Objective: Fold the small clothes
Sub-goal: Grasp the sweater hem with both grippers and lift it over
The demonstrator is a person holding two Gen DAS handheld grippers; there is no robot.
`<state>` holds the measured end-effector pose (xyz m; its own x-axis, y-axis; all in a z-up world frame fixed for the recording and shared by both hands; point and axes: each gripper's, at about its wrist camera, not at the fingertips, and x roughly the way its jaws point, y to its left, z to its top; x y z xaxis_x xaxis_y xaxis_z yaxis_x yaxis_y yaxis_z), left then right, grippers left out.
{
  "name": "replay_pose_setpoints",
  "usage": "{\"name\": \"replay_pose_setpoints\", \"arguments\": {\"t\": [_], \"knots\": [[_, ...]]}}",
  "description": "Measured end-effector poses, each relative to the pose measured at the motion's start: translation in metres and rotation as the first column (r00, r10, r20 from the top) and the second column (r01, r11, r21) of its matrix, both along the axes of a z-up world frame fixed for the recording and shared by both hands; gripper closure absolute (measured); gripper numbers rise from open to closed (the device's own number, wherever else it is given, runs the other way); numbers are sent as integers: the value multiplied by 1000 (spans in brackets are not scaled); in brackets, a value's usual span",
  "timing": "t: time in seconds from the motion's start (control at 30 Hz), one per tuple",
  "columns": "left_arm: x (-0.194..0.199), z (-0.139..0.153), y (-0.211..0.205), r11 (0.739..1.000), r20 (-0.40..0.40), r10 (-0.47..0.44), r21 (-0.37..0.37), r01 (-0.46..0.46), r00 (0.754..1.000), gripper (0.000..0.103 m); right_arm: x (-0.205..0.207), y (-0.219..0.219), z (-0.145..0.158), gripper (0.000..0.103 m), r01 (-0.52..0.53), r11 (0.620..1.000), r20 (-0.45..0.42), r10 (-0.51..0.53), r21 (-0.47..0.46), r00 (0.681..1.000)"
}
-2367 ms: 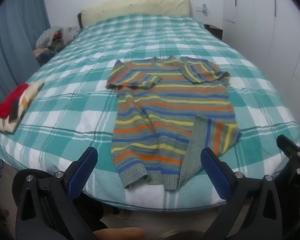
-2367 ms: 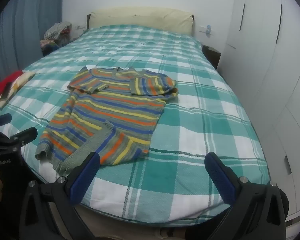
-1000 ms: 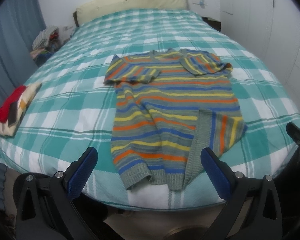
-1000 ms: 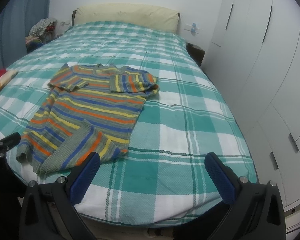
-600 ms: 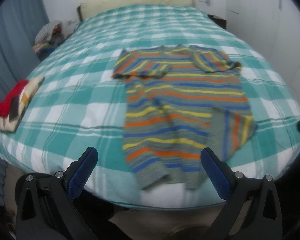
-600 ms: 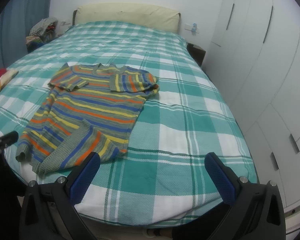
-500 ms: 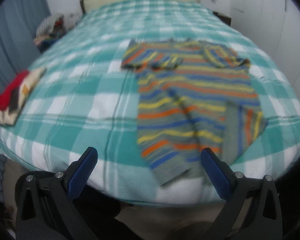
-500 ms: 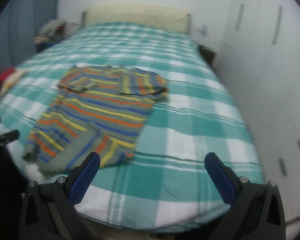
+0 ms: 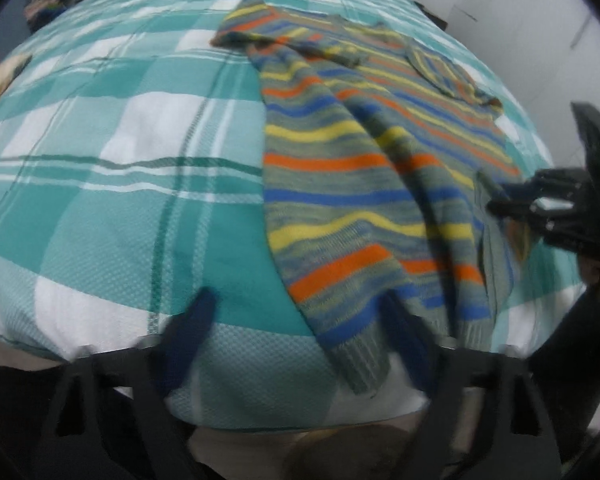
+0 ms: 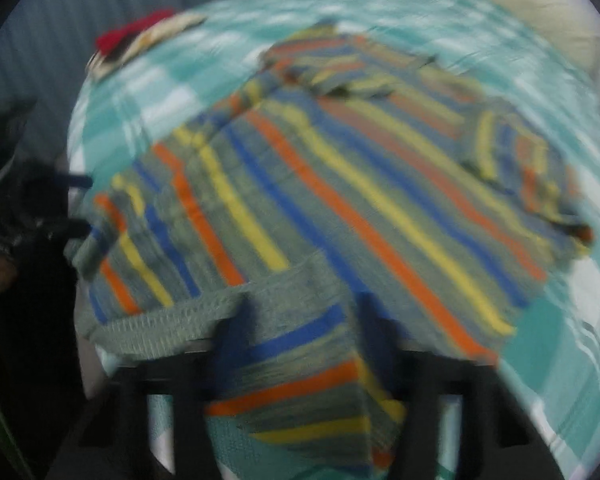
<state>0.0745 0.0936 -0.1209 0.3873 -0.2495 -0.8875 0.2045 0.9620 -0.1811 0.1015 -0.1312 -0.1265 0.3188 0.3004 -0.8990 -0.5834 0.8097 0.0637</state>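
Grippers low over a striped sweater on a checked bed.

Left wrist view: left gripper (image 9: 296, 320) has just been closing, its jaws not yet pressing anything; the sweater (image 9: 352, 184) hem corner lies between the fingers, nearer the right-hand one, with bare bedspread (image 9: 100, 208) by the other. Off to its right, the right gripper (image 9: 496, 196) sits at the sweater's turned-back corner.
Right wrist view, blurred: right gripper (image 10: 304, 320) has just been closing, its fingers down on either side of the folded-back hem flap of the sweater (image 10: 340, 184); whether the pads pinch the flap I cannot tell. The rest of the sweater spreads ahead of it. A red cloth (image 10: 132, 32) lies far ahead to the left.
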Motion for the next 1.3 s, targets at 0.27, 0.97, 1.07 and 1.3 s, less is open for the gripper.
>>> {"name": "replay_pose_setpoints", "arguments": {"t": [0.27, 0.97, 1.07, 1.3], "knots": [[-14, 18, 17, 988, -9, -81, -132, 80, 997, 96, -87, -51, 43, 99, -57, 998, 59, 56, 9, 997], [-19, -2, 11, 991, -45, -134, -18, 134, 990, 99, -127, -135, -39, 59, 464, 820, -338, -355, 335, 872], [-25, 15, 28, 990, -33, -136, -44, 134, 990, 100, -128, -129, -37, 98, 481, 808, -350, -366, 340, 863], [-42, 22, 45, 981, -59, -158, 101, 163, 986, 101, -155, -124, 6, 98, 450, 861, -326, -366, 235, 872]]}}
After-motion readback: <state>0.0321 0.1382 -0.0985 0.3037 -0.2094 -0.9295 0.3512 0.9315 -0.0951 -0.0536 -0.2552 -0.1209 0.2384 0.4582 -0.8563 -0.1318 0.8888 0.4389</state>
